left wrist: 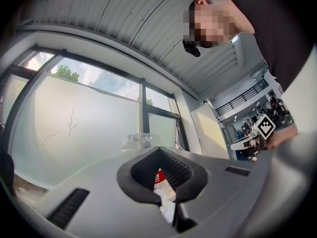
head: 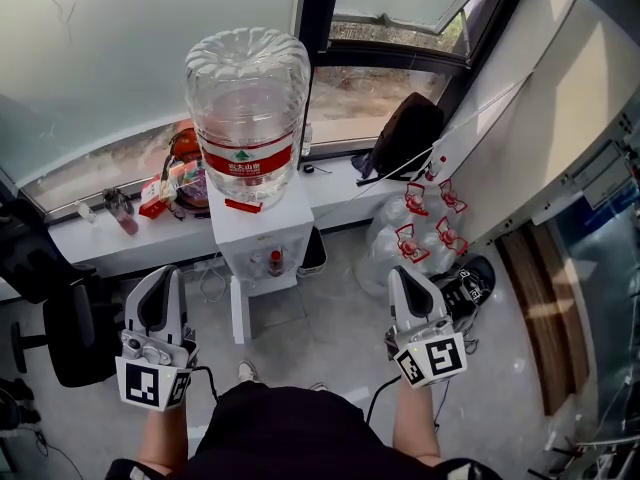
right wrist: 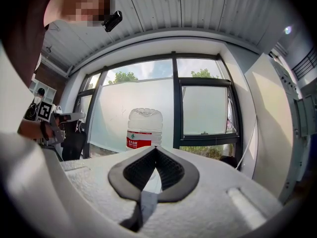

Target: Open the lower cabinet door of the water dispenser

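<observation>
- Water dispenser point(head: 262, 230): on the floor against the window ledge, ahead of me.
- Lower cabinet door point(head: 240, 310): appears swung out at the dispenser's left edge, with the cabinet's inside showing. I judge no further pull is needed.
- Left gripper point(head: 163, 278), right gripper point(head: 402, 280): jaws together, empty, well short of it.

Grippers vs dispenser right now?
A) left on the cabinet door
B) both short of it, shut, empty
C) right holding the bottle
B: left gripper and right gripper both sit short of the water dispenser, jaws together with nothing between them.
</observation>
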Demonstrator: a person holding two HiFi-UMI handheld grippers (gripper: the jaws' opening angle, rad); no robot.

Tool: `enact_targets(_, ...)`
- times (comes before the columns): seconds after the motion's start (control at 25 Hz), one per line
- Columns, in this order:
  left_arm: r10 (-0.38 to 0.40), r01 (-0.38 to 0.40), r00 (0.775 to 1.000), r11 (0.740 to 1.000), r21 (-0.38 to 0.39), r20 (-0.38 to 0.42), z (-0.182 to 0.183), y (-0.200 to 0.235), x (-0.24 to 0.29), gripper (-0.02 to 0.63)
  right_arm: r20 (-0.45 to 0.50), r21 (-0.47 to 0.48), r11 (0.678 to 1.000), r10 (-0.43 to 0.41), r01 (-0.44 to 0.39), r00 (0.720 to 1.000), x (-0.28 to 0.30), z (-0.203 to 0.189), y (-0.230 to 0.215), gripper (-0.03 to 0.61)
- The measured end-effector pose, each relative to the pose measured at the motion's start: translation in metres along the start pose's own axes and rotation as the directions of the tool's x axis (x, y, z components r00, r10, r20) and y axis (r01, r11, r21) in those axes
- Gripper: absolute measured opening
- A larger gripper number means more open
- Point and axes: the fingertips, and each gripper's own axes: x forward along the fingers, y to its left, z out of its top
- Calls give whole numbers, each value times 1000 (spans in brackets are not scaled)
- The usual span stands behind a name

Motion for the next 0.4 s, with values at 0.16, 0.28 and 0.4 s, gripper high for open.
enact_targets(0.16, -8, 8, 1000, 1000, -3, -2, 0, -3, -1, 8, 5, -8, 1000, 3, -3, 1000, 1, 4, 1, 5)
enact_targets(0.28, -6, 6, 1000, 1000, -22, -12, -2, -3, -5, 8, 5, -8, 1000, 4, -4, 1000, -1, 3, 3, 5)
enact_targets(0.4, -4, 3, 1000, 999, -34, -19, -3, -3, -8, 8, 6, -8, 1000, 5, -5, 1000, -2, 4, 5, 5)
